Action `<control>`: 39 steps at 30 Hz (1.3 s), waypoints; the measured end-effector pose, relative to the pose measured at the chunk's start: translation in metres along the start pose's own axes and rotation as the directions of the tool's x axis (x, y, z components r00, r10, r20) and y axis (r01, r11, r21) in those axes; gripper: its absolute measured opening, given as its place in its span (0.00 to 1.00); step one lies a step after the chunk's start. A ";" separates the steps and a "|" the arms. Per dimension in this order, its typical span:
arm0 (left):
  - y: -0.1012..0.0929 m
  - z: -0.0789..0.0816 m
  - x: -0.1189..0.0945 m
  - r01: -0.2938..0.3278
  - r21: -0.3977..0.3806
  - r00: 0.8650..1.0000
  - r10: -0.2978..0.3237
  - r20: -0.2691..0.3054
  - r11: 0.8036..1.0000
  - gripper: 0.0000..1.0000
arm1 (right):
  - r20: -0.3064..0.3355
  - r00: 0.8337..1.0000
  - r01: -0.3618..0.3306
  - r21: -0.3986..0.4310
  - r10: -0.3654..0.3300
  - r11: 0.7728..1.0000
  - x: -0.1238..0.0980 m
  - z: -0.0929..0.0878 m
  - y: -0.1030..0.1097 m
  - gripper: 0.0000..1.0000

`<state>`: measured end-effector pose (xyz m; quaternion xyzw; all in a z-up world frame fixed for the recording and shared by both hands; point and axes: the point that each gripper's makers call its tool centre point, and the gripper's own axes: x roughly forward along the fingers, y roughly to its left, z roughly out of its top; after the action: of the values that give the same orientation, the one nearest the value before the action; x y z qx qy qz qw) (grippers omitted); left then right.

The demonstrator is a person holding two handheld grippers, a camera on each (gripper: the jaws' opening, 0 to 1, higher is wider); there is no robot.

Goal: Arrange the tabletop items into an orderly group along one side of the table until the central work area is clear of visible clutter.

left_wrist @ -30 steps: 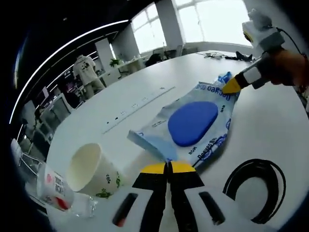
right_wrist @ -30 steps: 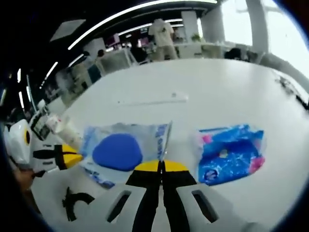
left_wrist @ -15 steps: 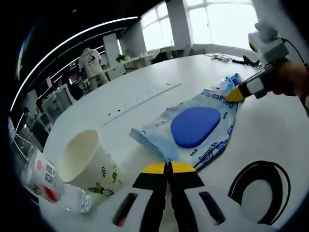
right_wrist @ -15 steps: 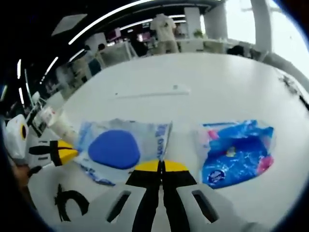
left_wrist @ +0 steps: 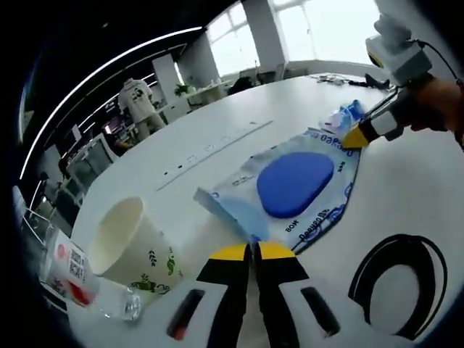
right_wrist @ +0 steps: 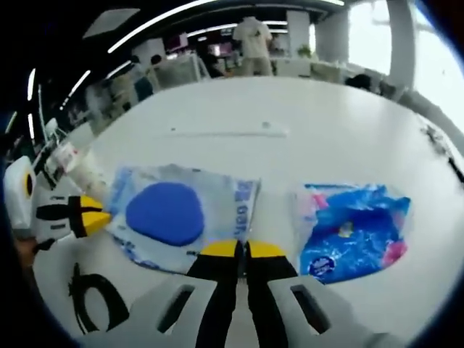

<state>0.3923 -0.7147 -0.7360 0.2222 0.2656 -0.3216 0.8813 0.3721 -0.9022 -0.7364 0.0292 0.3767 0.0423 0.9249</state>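
On white table (left_wrist: 406, 181), wipes pack (left_wrist: 290, 185) w/ blue oval lid lies flat, stretched btwn both grippers. Left gripper (left_wrist: 251, 251): jaws closed, pinching pack's near corner. Right gripper (right_wrist: 242, 249): jaws closed on opposite edge of same pack; in left gripper view its yellow tip sits at pack's far end. Paper cup (left_wrist: 130, 243) lies tipped beside plastic bottle (left_wrist: 76, 272), near left gripper. Blue-pink pouch (right_wrist: 351, 228) flat, just beside pack. Black cable loop (left_wrist: 399, 279) close by.
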 end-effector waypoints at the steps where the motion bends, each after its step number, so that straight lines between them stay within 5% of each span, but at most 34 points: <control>1: 0.001 0.000 0.000 -0.006 -0.004 1.000 0.006 -0.003 1.000 0.04 | 0.003 1.000 -0.001 0.006 0.001 1.000 0.000 0.000 0.000 0.04; 7: 0.006 0.002 -0.002 -0.030 -0.009 1.000 0.030 -0.007 1.000 0.13 | 0.026 0.999 0.028 -0.001 -0.028 1.000 -0.005 0.005 -0.001 0.15; 10: 0.008 0.003 -0.004 -0.034 0.011 0.999 0.034 -0.012 0.999 0.17 | 0.072 0.997 0.010 0.066 -0.015 0.998 -0.010 0.014 0.002 0.23; 16: 0.012 0.004 -0.015 -0.042 -0.031 0.999 0.042 -0.010 0.999 0.27 | 0.106 0.994 -0.003 0.045 -0.002 0.999 -0.024 0.025 0.012 0.27; 25: 0.006 0.028 -0.036 0.009 -0.061 0.995 -0.002 0.103 0.998 0.41 | 0.132 0.991 -0.041 0.049 0.034 0.998 -0.047 0.031 0.028 0.43; 29: 0.003 0.040 -0.053 0.044 -0.139 0.983 -0.018 0.184 0.989 0.45 | 0.127 0.991 -0.060 0.059 0.052 0.996 -0.057 0.029 0.034 0.53; 39: -0.001 0.043 -0.095 0.091 -0.153 0.972 -0.054 0.230 0.984 0.63 | 0.061 0.992 -0.113 0.102 0.108 0.988 -0.079 0.011 0.059 0.75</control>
<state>0.3441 -0.6973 -0.6455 0.1021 0.1976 -0.3541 0.9084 0.3203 -0.8517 -0.6681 0.0997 0.3502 0.0728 0.9285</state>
